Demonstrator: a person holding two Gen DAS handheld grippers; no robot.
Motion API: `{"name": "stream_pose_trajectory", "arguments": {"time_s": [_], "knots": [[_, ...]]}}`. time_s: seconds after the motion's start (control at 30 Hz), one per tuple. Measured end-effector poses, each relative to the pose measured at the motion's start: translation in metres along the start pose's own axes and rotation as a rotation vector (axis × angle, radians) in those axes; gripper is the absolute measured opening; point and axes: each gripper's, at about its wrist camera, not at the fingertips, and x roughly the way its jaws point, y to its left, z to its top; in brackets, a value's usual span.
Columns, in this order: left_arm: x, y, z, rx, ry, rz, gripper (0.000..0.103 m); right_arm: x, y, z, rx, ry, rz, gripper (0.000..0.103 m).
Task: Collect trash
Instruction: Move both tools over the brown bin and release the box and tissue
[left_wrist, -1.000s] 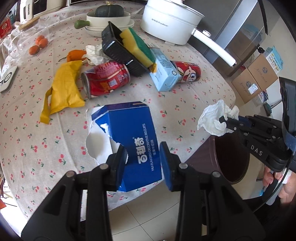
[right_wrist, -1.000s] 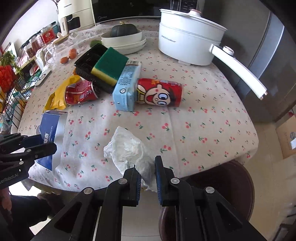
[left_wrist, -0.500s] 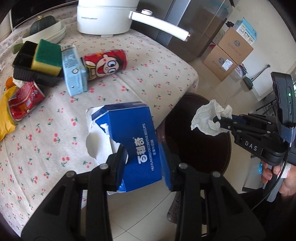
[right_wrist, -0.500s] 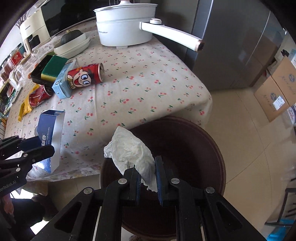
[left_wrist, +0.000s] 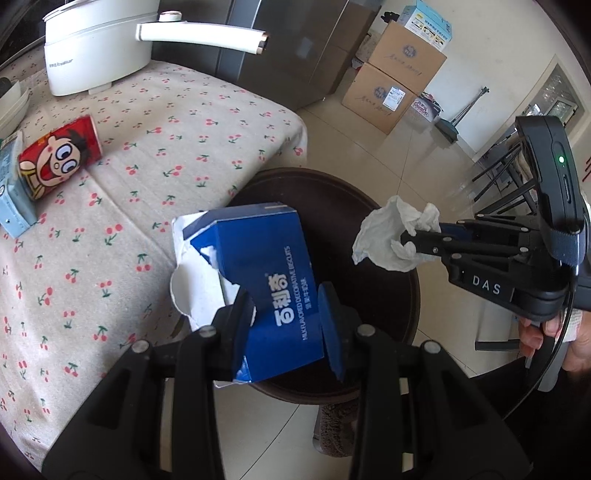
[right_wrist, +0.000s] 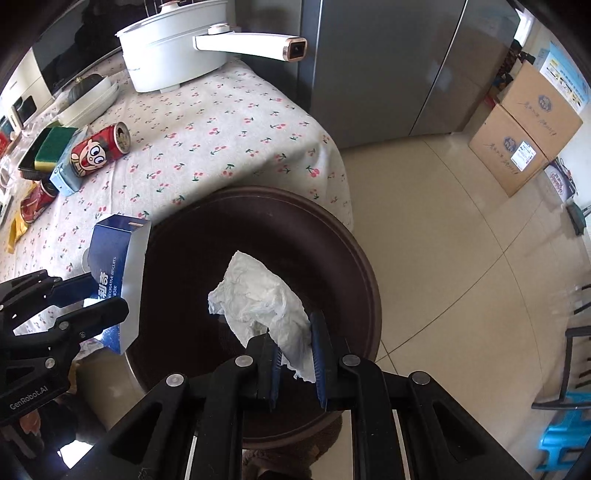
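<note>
We hold both loads over the bin: left gripper pinching the blue box, right gripper pinching the tissue. Neither dropped yet; cans and carton remain on the counter.

I am in a home kitchen and eating area. Beside me stands a table under a cherry-print cloth, carrying a white electric pot with a long handle, stacked dishes, a sponge in a black tray and drink cans. A tall steel-grey fridge rises behind it, a dark microwave sits at the far end, and cardboard boxes rest on the cream floor tiles
</note>
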Motion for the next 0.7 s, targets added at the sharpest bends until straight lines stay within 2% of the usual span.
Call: {"name": "stream_pose_trajectory", "arguments": {"time_s": [0.07,0.13,0.2,0.37,0.5,0.53,0.57,0.63,0.7], "knots": [[-0.001,0.0,0.002,0.0,-0.012,0.024,0.044,0.0,-0.003,-0.001,0.001,0.003,-0.007,0.016],[-0.005,0.003,0.002,-0.015,-0.022,0.061,0.073,0.001,-0.003,-0.001,-0.002,0.005,-0.016,0.016],[-0.009,0.007,0.002,-0.032,-0.028,0.116,0.083,0.001,-0.001,-0.001,-0.005,0.005,-0.012,0.016],[-0.02,0.02,0.001,-0.05,-0.038,0.168,0.085,0.002,0.007,0.003,-0.019,0.002,-0.006,0.016],[-0.031,0.032,-0.001,-0.071,-0.056,0.194,0.093,0.002,0.009,0.005,-0.013,-0.001,0.0,0.018],[-0.034,0.035,-0.001,-0.073,-0.061,0.205,0.095,0.001,0.009,0.005,-0.003,-0.002,0.012,0.029],[-0.037,0.038,-0.002,-0.075,-0.067,0.218,0.096,0.001,0.008,0.006,0.01,0.001,0.024,0.053],[-0.044,0.044,-0.003,-0.08,-0.078,0.241,0.098,-0.002,0.007,0.008,0.048,-0.008,0.046,0.077],[-0.052,0.05,-0.005,-0.089,-0.085,0.258,0.099,-0.006,0.008,0.012,0.061,-0.021,0.072,0.077]]}}
